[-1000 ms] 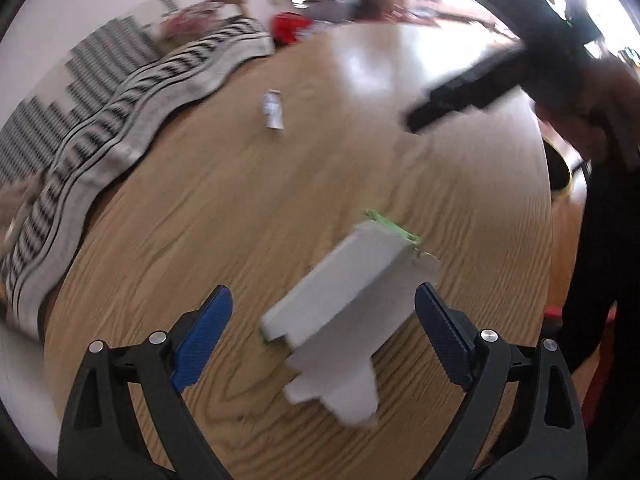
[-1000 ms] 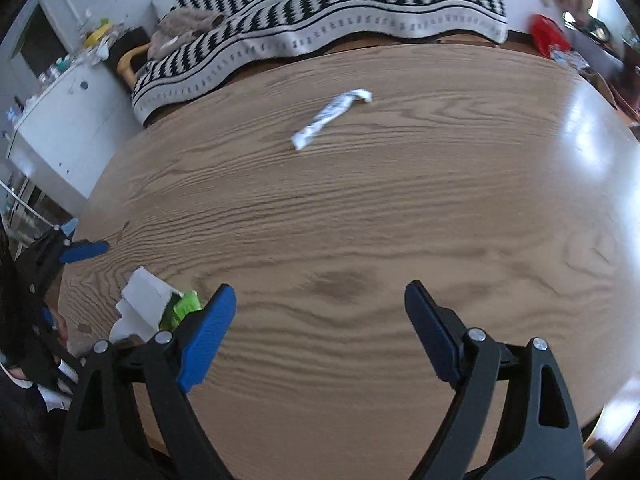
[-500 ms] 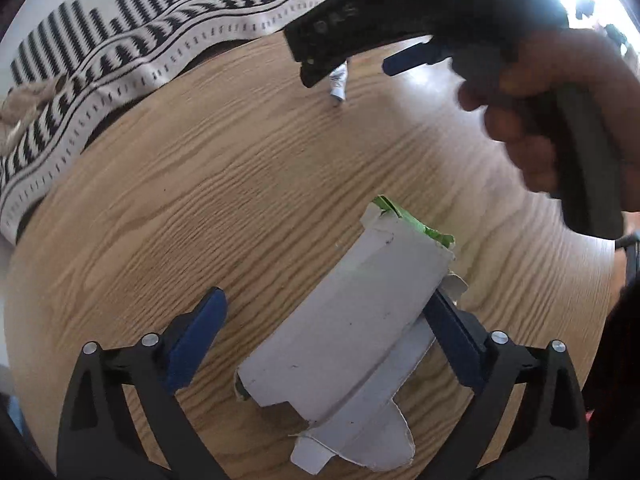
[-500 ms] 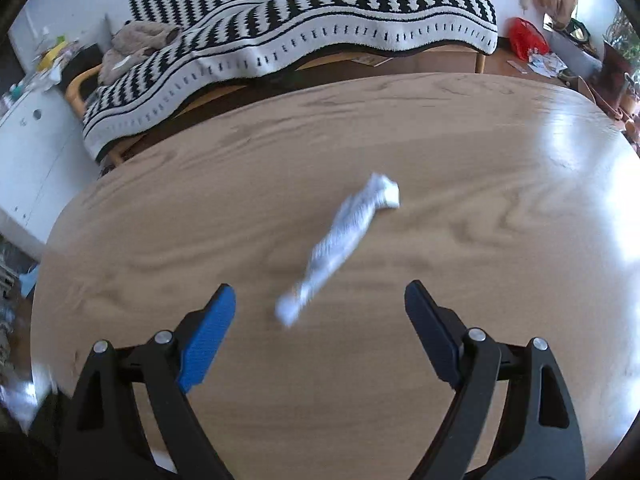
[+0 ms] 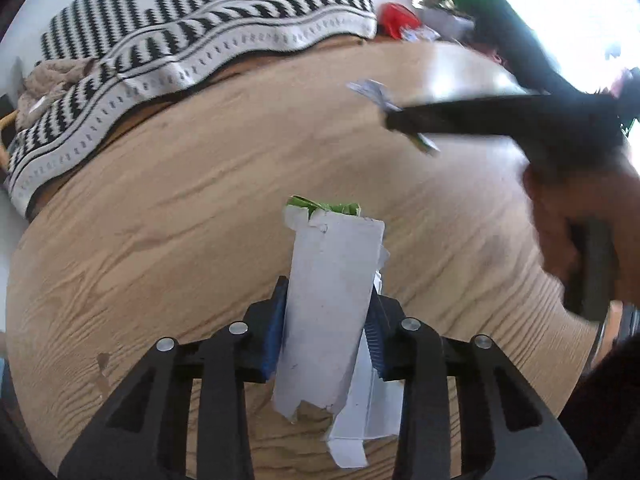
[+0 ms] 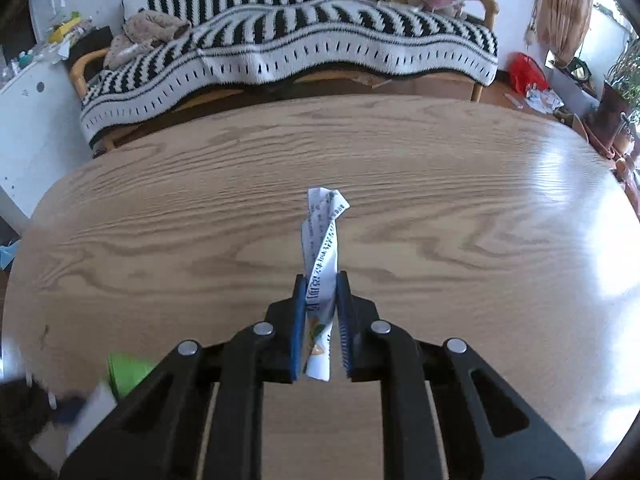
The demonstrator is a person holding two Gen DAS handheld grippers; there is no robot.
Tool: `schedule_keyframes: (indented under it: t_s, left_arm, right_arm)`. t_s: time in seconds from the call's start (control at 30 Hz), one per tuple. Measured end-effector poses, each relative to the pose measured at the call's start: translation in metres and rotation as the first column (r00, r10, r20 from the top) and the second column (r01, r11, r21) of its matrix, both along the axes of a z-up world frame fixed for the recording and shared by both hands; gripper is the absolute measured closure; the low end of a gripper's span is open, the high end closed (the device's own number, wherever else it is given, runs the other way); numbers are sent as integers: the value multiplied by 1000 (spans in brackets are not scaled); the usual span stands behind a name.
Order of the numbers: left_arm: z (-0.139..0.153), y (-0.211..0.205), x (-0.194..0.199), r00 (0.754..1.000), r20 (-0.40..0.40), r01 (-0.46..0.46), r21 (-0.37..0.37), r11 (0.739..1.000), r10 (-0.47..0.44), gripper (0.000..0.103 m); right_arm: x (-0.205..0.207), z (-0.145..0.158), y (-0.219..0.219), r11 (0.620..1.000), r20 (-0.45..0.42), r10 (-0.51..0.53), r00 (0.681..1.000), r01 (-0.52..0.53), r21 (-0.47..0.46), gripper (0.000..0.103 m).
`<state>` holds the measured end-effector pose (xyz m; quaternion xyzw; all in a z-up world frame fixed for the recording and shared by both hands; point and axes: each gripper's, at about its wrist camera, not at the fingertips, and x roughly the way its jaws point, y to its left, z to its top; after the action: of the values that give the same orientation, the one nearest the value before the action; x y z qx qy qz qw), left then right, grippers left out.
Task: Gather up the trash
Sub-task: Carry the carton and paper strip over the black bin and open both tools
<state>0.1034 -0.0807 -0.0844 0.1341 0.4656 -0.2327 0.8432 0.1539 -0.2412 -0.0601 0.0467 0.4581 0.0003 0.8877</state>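
Observation:
My left gripper [image 5: 326, 320] is shut on a flattened white carton [image 5: 328, 300] with a green torn end, held above the round wooden table [image 5: 160, 220]. My right gripper [image 6: 322, 308] is shut on a twisted white printed wrapper [image 6: 322, 240], also over the table [image 6: 480, 220]. In the left wrist view the right gripper [image 5: 404, 124] shows as a blurred black shape at upper right with the wrapper [image 5: 372, 92] in it. The carton shows blurred at lower left of the right wrist view [image 6: 100, 396].
A sofa with a black-and-white striped blanket [image 6: 320, 40] stands beyond the table's far edge. A white cabinet [image 6: 28, 120] is at the left. A red bag [image 6: 526, 72] and clutter lie on the floor at the right.
Both grippers have closed: the left on the white carton, the right on the twisted wrapper. Both pieces now stand upright between the jaws.

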Motion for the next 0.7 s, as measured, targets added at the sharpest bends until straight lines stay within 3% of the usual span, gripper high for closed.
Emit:
schedule_keyframes:
  t_s: [0.27,0.47,0.7]
  left_arm:
    - [48,-43,-13,998,49,-23,-93,995,28,71]
    - [75,-113,-56,994,87,83,-151,985,-70,71]
    - [78,-212,-110,966,115,251,-181,951,-233,71]
  right_arm:
    - [-122,49,-64,998,70,-53,996,51,23,88]
    - [-230,66,-136,977,113,-209,971,202,69,88]
    - [-349,57,-213,907,123,-421,899,416,67,88]
